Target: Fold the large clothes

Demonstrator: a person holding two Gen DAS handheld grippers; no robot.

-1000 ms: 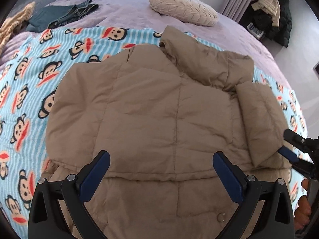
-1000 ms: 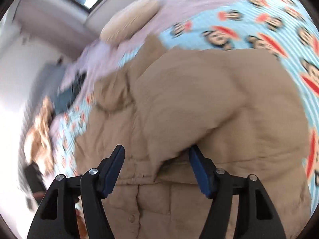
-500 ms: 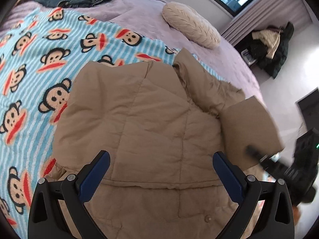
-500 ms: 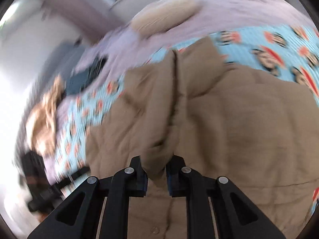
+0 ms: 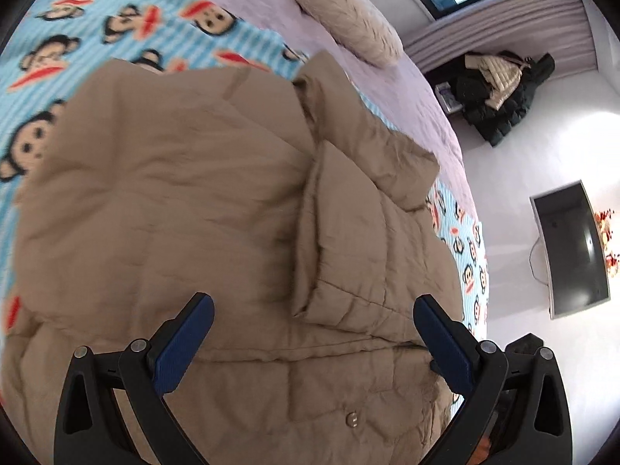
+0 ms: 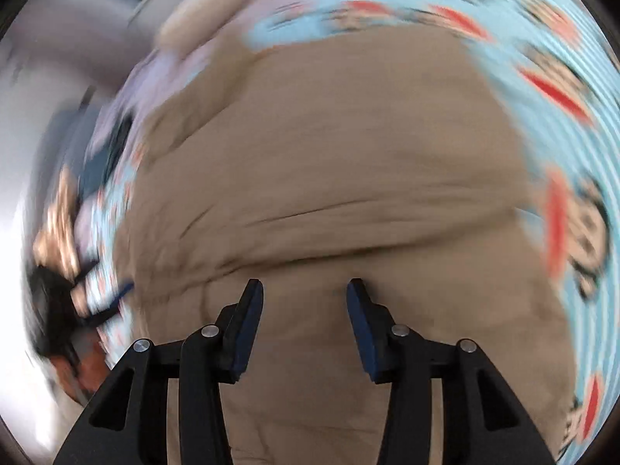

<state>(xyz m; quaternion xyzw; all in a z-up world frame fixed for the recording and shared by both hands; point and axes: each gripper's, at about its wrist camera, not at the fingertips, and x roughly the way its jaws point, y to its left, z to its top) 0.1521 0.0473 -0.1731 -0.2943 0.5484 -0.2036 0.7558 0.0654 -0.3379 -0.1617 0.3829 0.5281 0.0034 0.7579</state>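
A tan puffer jacket (image 5: 186, 201) lies spread on the monkey-print blanket (image 5: 116, 19). Its right sleeve (image 5: 341, 240) is folded inward over the body. My left gripper (image 5: 310, 329) is open and empty, hovering just above the jacket's lower part near the hem seam. In the blurred right wrist view the jacket (image 6: 329, 147) fills the frame. My right gripper (image 6: 304, 310) is open and empty, close above the fabric.
A cream pillow (image 5: 345, 11) lies on the lilac bedspread (image 5: 407, 93) beyond the jacket. Dark coats (image 5: 500, 93) are piled by the wall. A wall TV (image 5: 569, 248) hangs at right. The bed edge runs along the jacket's right side.
My right gripper closed on the sleeve, carried it inward over the jacket body, then opened and let it go. My left gripper swung right and stayed open.
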